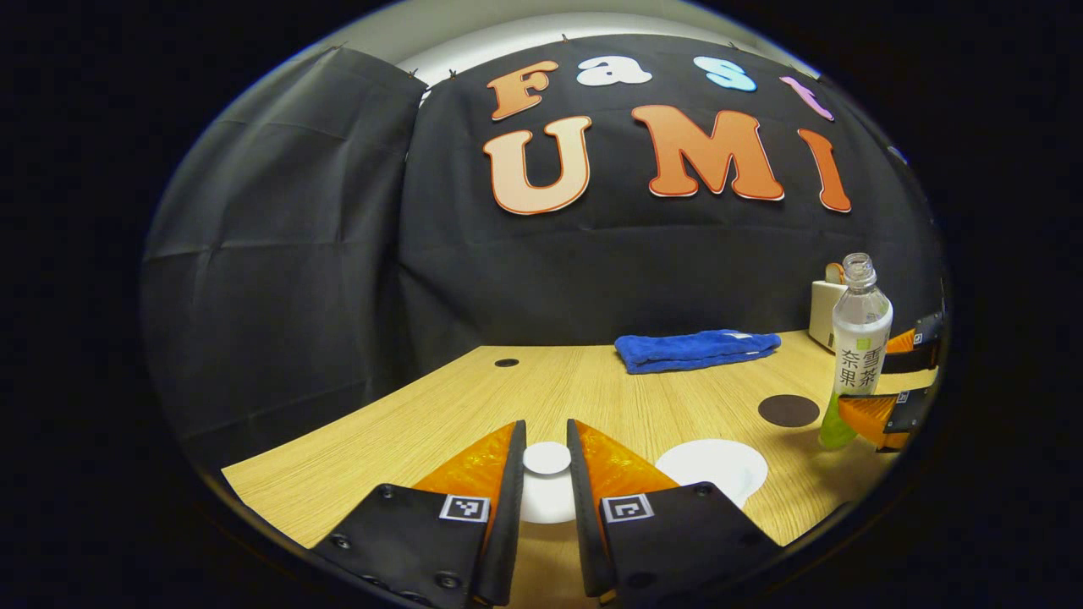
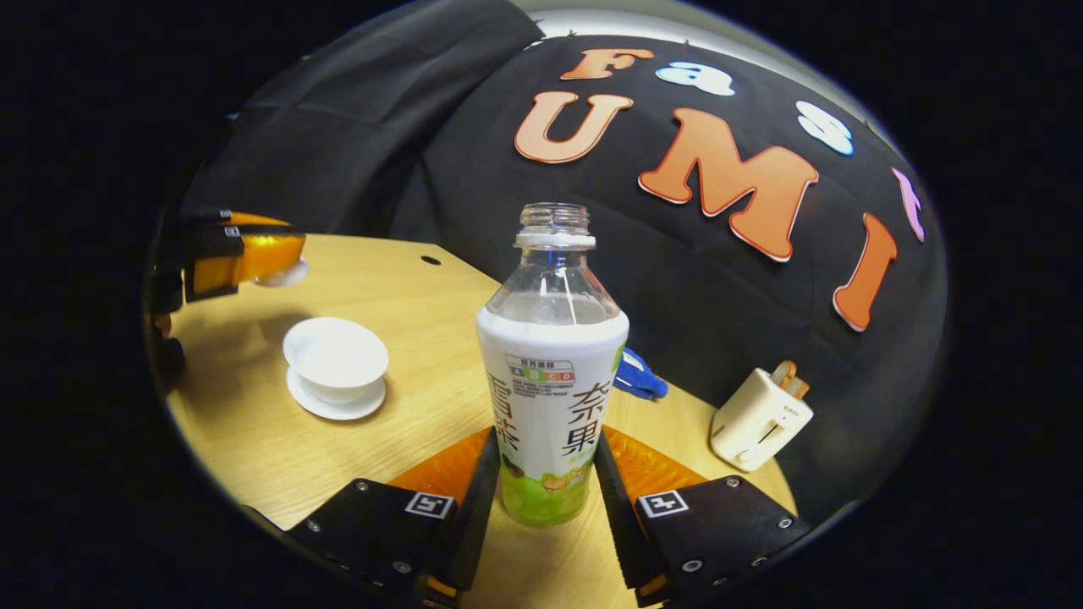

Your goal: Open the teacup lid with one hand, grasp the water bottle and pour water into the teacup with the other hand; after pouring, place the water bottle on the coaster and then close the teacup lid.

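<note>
My left gripper [image 1: 546, 431] is shut on the knob of the white teacup lid [image 1: 546, 461], held up off the table. Just right of it stands the open white teacup [image 1: 712, 468]; in the right gripper view the teacup [image 2: 337, 355] sits on its saucer, with the left gripper [image 2: 254, 258] and the lid [image 2: 283, 272] up and to its left. My right gripper [image 2: 547, 440] is shut on the lower part of the uncapped, upright water bottle [image 2: 552, 397]. The bottle [image 1: 859, 355] and right gripper [image 1: 873, 379] are at the far right. A dark round coaster [image 1: 788, 410] lies left of the bottle.
A folded blue towel [image 1: 695, 348] lies at the back of the wooden table [image 1: 406, 423]. A cream toaster [image 2: 759, 419] stands at the back right. There is a small dark hole [image 1: 507, 362] in the tabletop near the black cloth wall.
</note>
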The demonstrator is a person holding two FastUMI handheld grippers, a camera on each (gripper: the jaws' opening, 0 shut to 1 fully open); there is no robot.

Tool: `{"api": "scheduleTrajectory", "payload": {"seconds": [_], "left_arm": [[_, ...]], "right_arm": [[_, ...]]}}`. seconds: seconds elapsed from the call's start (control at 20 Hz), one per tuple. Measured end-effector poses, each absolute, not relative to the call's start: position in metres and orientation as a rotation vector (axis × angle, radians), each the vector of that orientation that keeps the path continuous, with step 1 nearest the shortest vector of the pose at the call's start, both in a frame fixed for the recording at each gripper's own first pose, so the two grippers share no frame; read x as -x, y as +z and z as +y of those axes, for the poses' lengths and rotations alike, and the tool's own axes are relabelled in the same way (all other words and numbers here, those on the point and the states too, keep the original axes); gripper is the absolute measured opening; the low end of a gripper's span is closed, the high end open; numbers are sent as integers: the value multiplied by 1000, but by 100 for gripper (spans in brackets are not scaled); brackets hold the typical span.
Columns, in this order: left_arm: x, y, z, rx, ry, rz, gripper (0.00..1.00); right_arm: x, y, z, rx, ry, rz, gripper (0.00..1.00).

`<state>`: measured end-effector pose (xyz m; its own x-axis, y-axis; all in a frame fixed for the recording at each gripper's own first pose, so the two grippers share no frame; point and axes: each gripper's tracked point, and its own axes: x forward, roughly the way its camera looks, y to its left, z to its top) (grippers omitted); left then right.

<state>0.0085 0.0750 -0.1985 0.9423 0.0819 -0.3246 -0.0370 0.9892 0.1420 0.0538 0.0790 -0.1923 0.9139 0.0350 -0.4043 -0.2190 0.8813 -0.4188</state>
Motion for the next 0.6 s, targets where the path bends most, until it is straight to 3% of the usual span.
{"api": "scheduleTrajectory", "payload": {"seconds": [0.6], "left_arm": [[4, -196, 102, -140, 89, 336, 34]], "right_arm": [[-67, -180, 70, 1023, 86, 287, 65]]}}
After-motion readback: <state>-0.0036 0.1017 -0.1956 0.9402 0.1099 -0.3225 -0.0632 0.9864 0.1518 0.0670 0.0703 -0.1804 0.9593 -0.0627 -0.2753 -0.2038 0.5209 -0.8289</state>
